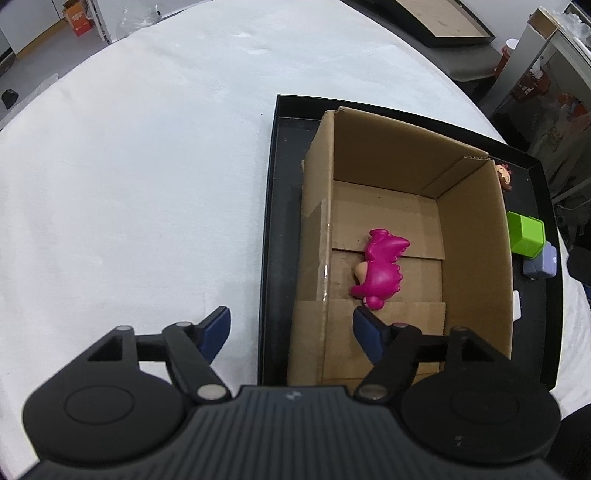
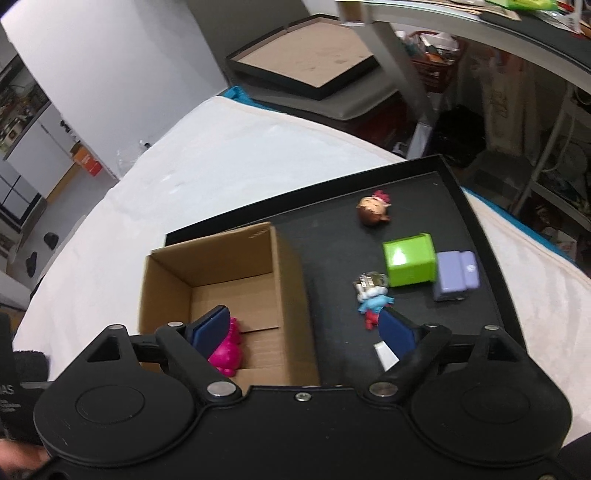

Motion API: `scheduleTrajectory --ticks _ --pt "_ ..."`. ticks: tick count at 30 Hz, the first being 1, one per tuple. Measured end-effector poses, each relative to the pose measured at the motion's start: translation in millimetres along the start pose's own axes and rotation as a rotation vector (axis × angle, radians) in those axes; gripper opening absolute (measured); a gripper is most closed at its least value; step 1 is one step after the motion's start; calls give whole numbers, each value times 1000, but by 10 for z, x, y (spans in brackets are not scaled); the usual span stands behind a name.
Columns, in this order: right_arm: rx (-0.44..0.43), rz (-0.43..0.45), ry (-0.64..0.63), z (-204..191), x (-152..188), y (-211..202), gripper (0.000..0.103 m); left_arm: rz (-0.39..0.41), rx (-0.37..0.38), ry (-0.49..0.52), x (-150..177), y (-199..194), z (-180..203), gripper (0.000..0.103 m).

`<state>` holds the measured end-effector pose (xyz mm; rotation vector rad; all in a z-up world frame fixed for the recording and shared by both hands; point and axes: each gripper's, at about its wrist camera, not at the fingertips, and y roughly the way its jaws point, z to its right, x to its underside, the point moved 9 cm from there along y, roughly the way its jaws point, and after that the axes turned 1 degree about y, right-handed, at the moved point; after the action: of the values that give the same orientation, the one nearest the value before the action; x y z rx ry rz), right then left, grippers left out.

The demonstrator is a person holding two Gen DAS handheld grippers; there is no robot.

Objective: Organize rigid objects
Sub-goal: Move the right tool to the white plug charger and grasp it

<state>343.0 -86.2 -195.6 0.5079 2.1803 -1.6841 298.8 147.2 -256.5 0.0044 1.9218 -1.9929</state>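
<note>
both grippers hang wide open and empty, the left gripper [image 1: 291,334] over the near wall of the cardboard box [image 1: 472,236], the right gripper [image 2: 303,332] beside it. just ahead, the pink toy [image 1: 382,264] lies inside the box, likely sorted. beyond the right gripper, a blue figure [image 2: 373,304], green cube [image 2: 408,264], purple block [image 2: 456,275] and brown head [image 2: 373,210] wait on the black tray [image 2: 332,236], apparently unsorted.

Lab or workshop storage room — white-clothed table [image 1: 129,166] holding black tray [image 2: 424,192], spare framed tray [image 2: 306,55] on grey surface behind, metal shelving [image 2: 546,155] crammed with bags and clutter, orange carton [image 1: 77,16] on floor, white cabinets.
</note>
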Motion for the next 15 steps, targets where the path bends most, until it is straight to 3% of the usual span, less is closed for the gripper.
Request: scheduleTrajectory --ticks 15 --pt "15 -22 121 577 200 133 93 5 -80 51 31 -71 72 73"
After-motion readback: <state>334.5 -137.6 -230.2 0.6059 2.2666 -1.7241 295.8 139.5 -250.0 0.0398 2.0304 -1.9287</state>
